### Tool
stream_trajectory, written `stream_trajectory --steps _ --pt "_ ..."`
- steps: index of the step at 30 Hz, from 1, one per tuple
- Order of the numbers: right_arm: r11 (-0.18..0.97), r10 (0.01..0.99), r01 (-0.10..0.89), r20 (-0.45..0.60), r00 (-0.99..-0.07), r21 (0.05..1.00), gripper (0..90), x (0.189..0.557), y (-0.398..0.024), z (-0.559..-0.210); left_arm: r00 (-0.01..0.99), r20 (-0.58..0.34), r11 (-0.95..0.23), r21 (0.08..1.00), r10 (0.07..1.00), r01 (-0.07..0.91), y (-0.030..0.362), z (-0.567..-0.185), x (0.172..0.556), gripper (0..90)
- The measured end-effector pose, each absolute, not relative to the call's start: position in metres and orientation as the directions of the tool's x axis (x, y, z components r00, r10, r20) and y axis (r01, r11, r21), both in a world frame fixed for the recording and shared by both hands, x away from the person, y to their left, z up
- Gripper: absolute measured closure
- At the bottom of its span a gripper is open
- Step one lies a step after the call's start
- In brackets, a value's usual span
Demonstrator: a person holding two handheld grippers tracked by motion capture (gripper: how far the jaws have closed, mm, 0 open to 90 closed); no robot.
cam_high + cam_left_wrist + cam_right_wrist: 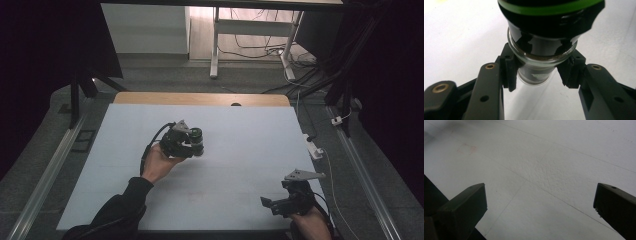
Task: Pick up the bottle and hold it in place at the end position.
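Where the left tongs (537, 75) close, they hold a small glass jar (541, 50) with a black cap ringed in green (549, 8); dark contents show through the wall. The jaws pinch the glass body just below its rounded shoulder, one pad on each side, contact looks firm.

Handling, as judged: glass is stiff, smooth and likely slippery against the pads, and it would break if dropped on the table. Looks light to moderate for its size. The narrower body under the shoulder seems the sound place to take hold, since the shoulder bulge stops the jar sliding through; the cap is wider and could turn.

Axis: in the left gripper view the long axis runs from 6 o'clock to 12 o'clock, cap toward 12, base toward the camera. In the high view the jar (196, 139) lies roughly level, cap end toward 3 o'clock, held above the white table (125, 165) a little toward 10 o'clock from its middle. Whether it touches the surface, cannot tell.

Outward: the left hand (159, 164) comes in from 7 o'clock.

The right tongs (272, 204) sit near the 5 o'clock corner, jaws spread wide, nothing between them but bare table.
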State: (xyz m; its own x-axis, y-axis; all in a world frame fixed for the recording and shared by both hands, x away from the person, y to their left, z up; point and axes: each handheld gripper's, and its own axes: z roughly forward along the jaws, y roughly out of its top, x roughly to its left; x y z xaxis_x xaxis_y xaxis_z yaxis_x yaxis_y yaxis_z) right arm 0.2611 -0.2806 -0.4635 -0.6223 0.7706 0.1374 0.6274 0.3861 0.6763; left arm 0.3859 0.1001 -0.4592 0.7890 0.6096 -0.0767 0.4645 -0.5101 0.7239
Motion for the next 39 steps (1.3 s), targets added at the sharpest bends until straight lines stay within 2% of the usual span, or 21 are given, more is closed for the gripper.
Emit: stream_trajectory --steps 13,39 --pt "0.389 0.773 0.631 0.135 -0.62 0.672 0.0 0.261 -0.28 -0.464 0.782 -0.08 -0.509 0.717 0.618 0.476 0.093 -0.478 0.41 53.5" --pt "0.408 0.771 0.623 0.115 -0.627 0.667 0.0 0.26 -0.279 -0.464 0.816 -0.041 -0.569 0.696 0.577 0.437 0.083 -0.508 0.413 53.5"
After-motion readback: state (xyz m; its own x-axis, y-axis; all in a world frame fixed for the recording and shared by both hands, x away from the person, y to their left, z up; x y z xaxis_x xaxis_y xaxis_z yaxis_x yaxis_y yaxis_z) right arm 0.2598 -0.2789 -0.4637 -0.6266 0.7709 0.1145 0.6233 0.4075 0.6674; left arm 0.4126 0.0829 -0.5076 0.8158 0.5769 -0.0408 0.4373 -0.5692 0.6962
